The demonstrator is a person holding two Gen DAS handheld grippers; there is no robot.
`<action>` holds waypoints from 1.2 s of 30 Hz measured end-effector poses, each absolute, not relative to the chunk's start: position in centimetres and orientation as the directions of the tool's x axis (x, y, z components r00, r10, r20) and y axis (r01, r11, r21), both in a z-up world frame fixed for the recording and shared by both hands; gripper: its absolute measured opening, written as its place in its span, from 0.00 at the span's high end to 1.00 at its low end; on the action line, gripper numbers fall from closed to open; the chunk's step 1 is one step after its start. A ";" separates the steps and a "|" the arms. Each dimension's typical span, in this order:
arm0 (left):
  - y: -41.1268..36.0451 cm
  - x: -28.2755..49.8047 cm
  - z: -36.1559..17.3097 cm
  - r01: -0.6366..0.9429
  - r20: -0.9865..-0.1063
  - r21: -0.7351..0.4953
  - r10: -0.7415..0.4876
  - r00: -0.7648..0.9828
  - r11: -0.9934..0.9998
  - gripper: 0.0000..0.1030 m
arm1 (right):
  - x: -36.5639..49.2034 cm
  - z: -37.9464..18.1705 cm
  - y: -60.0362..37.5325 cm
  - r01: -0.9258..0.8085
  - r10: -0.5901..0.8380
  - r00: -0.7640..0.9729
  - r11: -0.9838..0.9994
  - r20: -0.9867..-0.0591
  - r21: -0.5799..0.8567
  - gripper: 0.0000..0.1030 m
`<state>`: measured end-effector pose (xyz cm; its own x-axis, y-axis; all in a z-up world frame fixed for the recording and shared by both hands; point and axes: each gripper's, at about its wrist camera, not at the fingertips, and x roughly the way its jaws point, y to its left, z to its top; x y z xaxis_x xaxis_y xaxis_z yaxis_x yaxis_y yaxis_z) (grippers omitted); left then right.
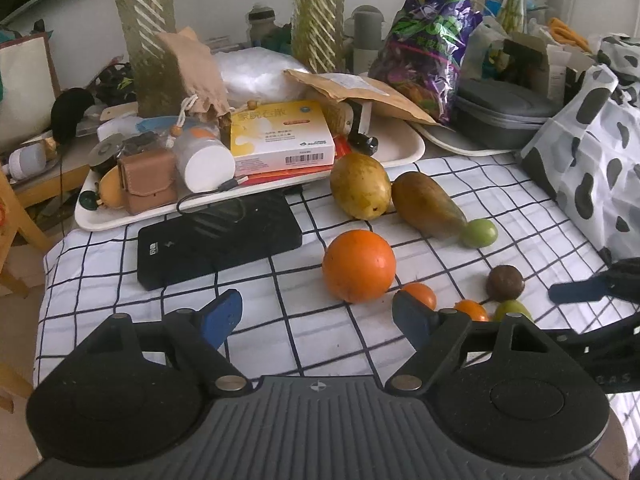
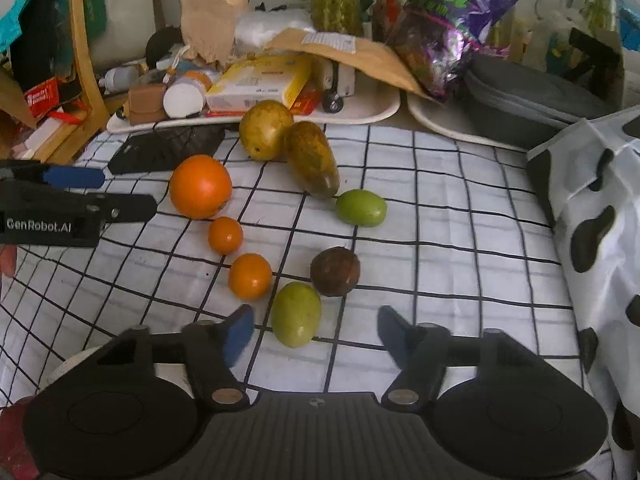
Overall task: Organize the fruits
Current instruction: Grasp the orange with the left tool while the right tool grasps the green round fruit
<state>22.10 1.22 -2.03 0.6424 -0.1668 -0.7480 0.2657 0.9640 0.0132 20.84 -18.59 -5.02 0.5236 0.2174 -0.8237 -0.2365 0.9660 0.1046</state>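
Hovering over the checked white tablecloth [image 2: 440,208], both grippers hold nothing: left gripper [image 1: 318,320] jaws apart near the big round orange [image 1: 359,266], right gripper [image 2: 316,334] jaws apart around the near oval green fruit [image 2: 296,314], untouched.

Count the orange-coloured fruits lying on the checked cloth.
3. The big orange lies farthest back, near the black device; a small orange sits just in front of it; another small one is nearest, beside the green fruit. None seems hidden.
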 end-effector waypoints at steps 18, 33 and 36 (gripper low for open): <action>0.7 24.0 -3.2 0.347 -0.727 -0.123 -0.322 0.606 0.930 0.28 | 21.5 -4.5 -18.0 -0.305 0.270 0.514 0.945 -0.814 0.120 0.71; 0.2 27.1 -5.2 0.305 -0.758 -0.188 -0.336 0.559 0.933 0.50 | 21.5 -4.5 -18.9 -0.308 0.273 0.519 0.944 -0.810 0.121 0.71; -0.1 26.9 -4.6 0.310 -0.760 -0.162 -0.319 0.566 0.937 0.51 | 21.4 -4.4 -19.0 -0.310 0.271 0.523 0.944 -0.808 0.116 0.71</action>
